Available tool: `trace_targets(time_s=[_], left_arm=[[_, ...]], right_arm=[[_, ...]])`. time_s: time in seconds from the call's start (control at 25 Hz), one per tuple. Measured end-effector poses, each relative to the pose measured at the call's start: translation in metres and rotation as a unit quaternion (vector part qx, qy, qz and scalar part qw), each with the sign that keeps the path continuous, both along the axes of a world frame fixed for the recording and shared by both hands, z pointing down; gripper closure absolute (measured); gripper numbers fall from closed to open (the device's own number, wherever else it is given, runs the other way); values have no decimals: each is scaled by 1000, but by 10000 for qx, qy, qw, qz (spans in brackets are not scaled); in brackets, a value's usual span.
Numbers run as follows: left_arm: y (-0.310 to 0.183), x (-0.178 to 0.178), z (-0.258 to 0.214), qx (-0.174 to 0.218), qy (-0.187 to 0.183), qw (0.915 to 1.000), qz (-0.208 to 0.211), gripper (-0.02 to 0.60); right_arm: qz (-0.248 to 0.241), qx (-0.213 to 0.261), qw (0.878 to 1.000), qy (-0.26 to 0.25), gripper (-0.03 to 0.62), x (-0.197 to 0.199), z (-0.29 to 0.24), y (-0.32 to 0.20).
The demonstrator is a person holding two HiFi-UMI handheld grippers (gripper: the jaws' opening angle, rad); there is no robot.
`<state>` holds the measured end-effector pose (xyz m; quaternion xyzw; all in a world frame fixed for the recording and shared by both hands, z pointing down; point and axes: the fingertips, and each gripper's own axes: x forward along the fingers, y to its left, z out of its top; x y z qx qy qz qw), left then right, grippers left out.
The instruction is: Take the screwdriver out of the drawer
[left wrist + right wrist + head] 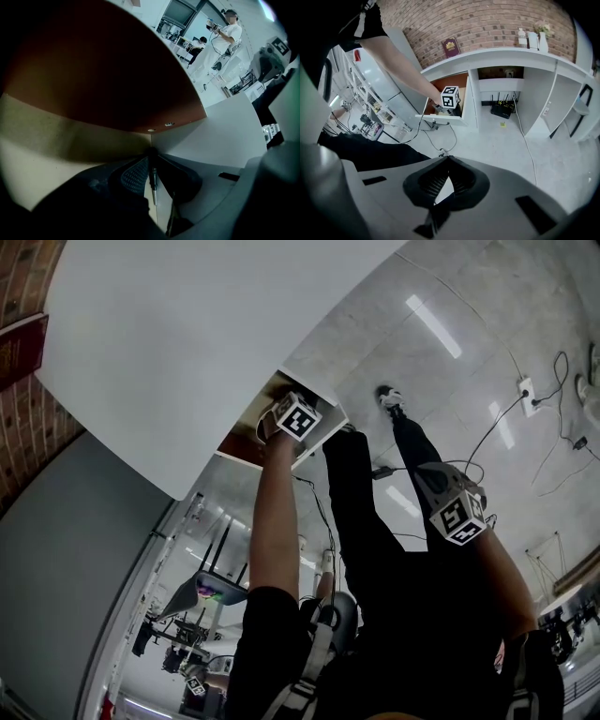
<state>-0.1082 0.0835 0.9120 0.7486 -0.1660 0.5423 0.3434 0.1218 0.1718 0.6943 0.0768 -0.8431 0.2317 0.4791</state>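
Left gripper (151, 159): clenched on the screwdriver (153, 180). The dark handle sits at the jaw tips and the thin metal shaft runs back between the pads.
Screwdriver position: inside the drawer (467, 101), in the corner where a brown panel meets a white wall, and not yet lifted clear.
Step in hand: extraction, judged to be about to start.
Method: hold the squeeze constant and draw back along the line of the forearm. Rise over the drawer front before turning the wrist (the tool is slim and could pivot or slip between the pads if it is knocked).
Right gripper (448, 159): jaws closed on nothing, hanging by the person's leg, well apart from the drawer.
Surface: a white curved desk top (187, 334) with the drawer pulled out beneath its edge. A red book (451, 47) and small vases (532, 37) stand on it against the wall.
Room: brick wall (487, 23), pale glossy floor (501, 140), a router (500, 110) under the desk, and loose cables (506, 418) running to a floor socket.
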Motion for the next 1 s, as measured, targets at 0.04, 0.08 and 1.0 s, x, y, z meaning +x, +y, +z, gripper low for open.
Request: trace_targets(time_s=[0.04, 0.08, 1.0], left_arm=[[1, -1, -1, -11, -30, 10000, 2, 525], [3, -1, -2, -16, -34, 10000, -24, 525], [32, -26, -113, 468, -122, 9978, -443, 526]], right_arm=[[19, 16, 10000, -17, 537, -2, -2, -1], [28, 27, 10000, -34, 537, -3, -5, -1], [-495, 438, 9974, -292, 537, -33, -68, -3]])
